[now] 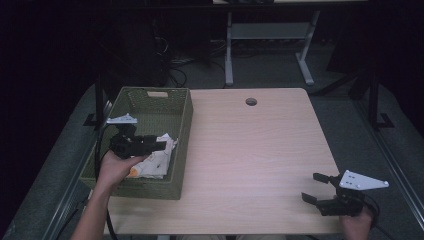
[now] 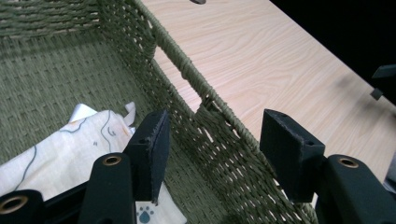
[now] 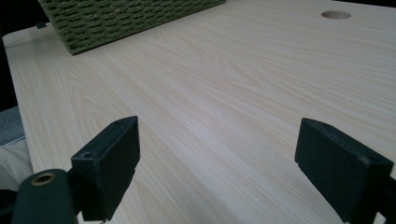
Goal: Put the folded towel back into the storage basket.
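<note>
Wooden table (image 1: 260, 150); left claw (image 2: 212, 149) released above basket (image 1: 182, 120) cloth (image 1: 157, 160); right claw (image 3: 217, 172) released.

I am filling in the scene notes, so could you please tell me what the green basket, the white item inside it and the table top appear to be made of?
Basket: woven cord or fibre, matte olive, judging by the visible twisted strands.
White item: soft printed cloth, it seems, since it lies crumpled with folds.
Table: pale wood-grain surface, smooth and slightly satin; probably laminate, though solid wood cannot be ruled out.
</note>
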Demonstrator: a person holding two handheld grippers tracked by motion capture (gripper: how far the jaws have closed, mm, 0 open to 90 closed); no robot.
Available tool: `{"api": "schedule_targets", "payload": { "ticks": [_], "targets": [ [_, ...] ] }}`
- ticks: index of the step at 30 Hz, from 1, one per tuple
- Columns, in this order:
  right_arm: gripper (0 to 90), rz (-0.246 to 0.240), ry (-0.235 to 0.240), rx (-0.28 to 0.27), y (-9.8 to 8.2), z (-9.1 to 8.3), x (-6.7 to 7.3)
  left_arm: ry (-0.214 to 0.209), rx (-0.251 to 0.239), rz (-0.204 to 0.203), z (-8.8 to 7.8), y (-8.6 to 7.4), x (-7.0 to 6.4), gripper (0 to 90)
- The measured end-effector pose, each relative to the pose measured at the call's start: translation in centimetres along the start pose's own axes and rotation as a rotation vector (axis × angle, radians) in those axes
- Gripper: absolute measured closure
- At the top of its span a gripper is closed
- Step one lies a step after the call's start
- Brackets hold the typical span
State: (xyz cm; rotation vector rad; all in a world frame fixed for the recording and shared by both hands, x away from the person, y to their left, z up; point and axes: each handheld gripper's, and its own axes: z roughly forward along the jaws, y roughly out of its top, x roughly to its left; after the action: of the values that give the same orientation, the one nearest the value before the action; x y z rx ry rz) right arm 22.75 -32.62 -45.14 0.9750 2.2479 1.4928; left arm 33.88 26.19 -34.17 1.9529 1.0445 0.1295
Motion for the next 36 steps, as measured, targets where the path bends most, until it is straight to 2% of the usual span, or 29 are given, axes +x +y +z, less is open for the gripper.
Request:
{"api": "schedule_targets", "payload": {
  "ticks": [5, 6, 8, 10, 12, 13, 18, 20, 30, 36],
  "targets": [
    [13.5, 0.005, 0.002, -0.003, -0.1, -0.1, -0.1, -0.050, -0.027, -0.011, 0.5, 0.2, -0.5, 41.8],
    [13.5, 0.006, 0.001, -0.002, -0.1, -0.2, -0.1, -0.046, -0.026, -0.006, 0.5, 0.2, -0.6, 41.9],
    [13.5, 0.004, 0.002, -0.003, -0.1, -0.2, -0.1, -0.073, -0.041, -0.022, 0.6, 0.3, -0.6, 40.2],
    [13.5, 0.002, 0.007, 0.000, -0.1, -0.2, 0.0, -0.068, -0.047, -0.015, 0.6, 0.5, -0.8, 39.8],
    [13.5, -0.002, 0.007, 0.002, -0.1, -0.1, 0.0, -0.085, -0.061, -0.023, 0.6, 0.6, -1.0, 39.0],
    [13.5, -0.004, 0.009, 0.002, -0.1, -0.1, 0.0, -0.081, -0.058, -0.015, 0.6, 0.7, -1.2, 39.0],
    [13.5, -0.006, 0.008, -0.002, 0.0, -0.1, 0.0, -0.116, -0.056, -0.004, 1.1, 1.1, -1.9, 38.1],
    [13.5, -0.002, 0.008, -0.003, 0.0, -0.2, 0.1, -0.115, -0.051, 0.000, 1.4, 1.2, -2.2, 38.1],
    [13.5, -0.009, 0.013, -0.005, 0.0, -0.3, 0.2, -0.180, -0.049, 0.013, 2.9, 1.7, -3.9, 34.9],
    [13.5, -0.015, 0.011, -0.006, 0.0, -0.3, 0.2, -0.203, -0.037, 0.026, 3.5, 1.9, -4.7, 34.9]
  ]
}}
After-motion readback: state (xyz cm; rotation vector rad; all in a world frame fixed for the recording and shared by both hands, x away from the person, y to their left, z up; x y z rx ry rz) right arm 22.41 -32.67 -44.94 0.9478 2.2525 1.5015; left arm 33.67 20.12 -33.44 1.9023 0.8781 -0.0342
